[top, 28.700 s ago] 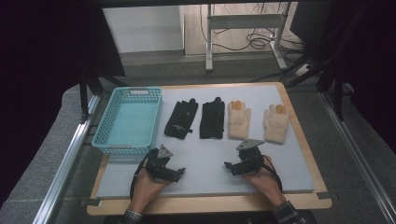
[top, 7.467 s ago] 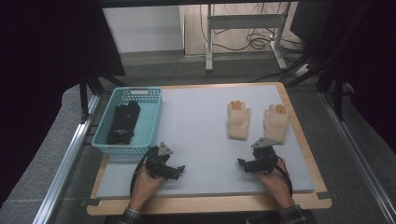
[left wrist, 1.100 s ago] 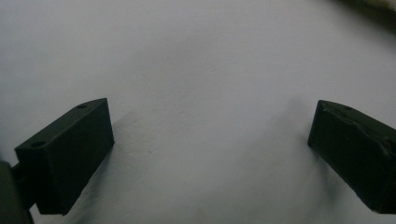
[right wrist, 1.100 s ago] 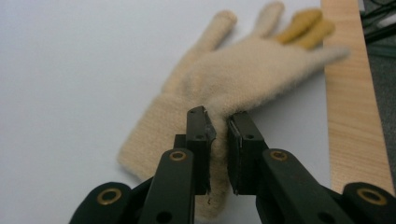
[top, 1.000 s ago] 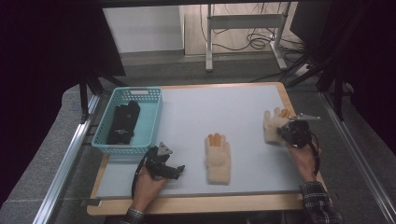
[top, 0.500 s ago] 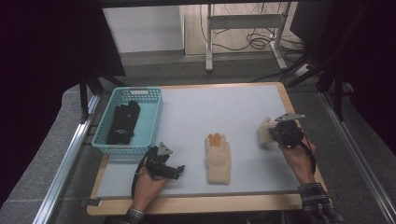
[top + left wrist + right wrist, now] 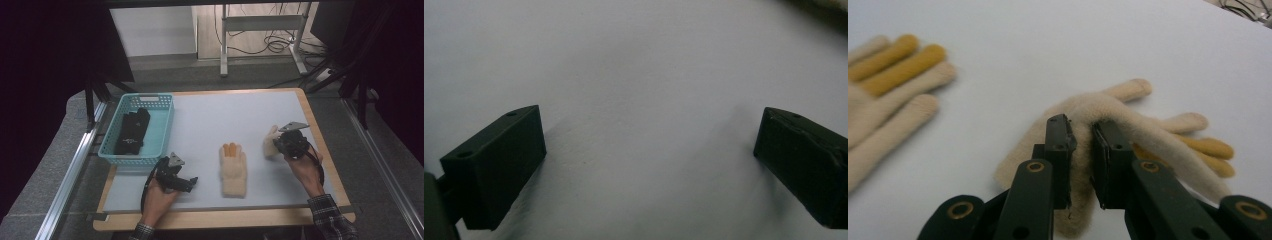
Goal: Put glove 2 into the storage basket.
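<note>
The right gripper (image 7: 280,143) pinched the cream glove (image 7: 1108,125), well right of the flat glove (image 7: 233,169). The left gripper (image 7: 191,183) rested wide open and empty on the counter (image 7: 210,120), left of the flat glove.

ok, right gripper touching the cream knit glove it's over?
Touching. The right gripper view shows the right gripper with both jaws pinching a raised fold of the cream knit glove.

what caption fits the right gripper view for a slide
Right gripper pinching a fold of a cream glove, its mate lying flat nearby.
</note>
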A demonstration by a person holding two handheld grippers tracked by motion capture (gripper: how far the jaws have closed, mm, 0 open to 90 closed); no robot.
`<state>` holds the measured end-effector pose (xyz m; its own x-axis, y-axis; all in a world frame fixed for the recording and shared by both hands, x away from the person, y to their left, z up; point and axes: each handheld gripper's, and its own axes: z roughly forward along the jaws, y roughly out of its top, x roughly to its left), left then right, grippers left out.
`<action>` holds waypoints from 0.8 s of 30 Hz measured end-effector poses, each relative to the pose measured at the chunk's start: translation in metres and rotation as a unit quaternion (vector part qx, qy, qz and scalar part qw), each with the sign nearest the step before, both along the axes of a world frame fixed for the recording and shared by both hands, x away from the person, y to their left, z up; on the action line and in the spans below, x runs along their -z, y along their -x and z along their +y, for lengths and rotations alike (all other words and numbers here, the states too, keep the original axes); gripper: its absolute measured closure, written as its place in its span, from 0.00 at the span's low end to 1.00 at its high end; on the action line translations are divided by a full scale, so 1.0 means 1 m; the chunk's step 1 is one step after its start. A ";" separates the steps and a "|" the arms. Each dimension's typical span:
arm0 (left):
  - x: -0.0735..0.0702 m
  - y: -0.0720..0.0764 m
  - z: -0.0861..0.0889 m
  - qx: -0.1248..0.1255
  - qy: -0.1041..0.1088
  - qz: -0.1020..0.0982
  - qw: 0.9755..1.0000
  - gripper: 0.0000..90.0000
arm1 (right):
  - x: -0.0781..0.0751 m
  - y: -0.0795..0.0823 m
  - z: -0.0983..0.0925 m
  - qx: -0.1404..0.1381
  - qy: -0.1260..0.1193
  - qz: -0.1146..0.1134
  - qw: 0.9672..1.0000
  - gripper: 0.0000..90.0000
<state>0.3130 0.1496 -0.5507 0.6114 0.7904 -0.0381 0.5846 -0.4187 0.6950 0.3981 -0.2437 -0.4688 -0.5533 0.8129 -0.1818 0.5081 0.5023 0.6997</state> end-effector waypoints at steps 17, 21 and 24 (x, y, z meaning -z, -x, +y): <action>0.000 0.000 0.000 0.000 0.000 0.000 1.000 0.01 | 0.006 0.032 0.036 -0.072 0.011 0.025 0.997 0.83; 0.000 0.000 0.000 0.001 -0.002 -0.001 1.000 0.01 | 0.005 0.029 0.048 -0.084 0.000 0.025 0.996 0.77; 0.000 0.000 0.000 0.001 -0.001 -0.001 1.000 0.01 | 0.005 0.027 0.061 -0.095 -0.005 0.024 0.995 0.74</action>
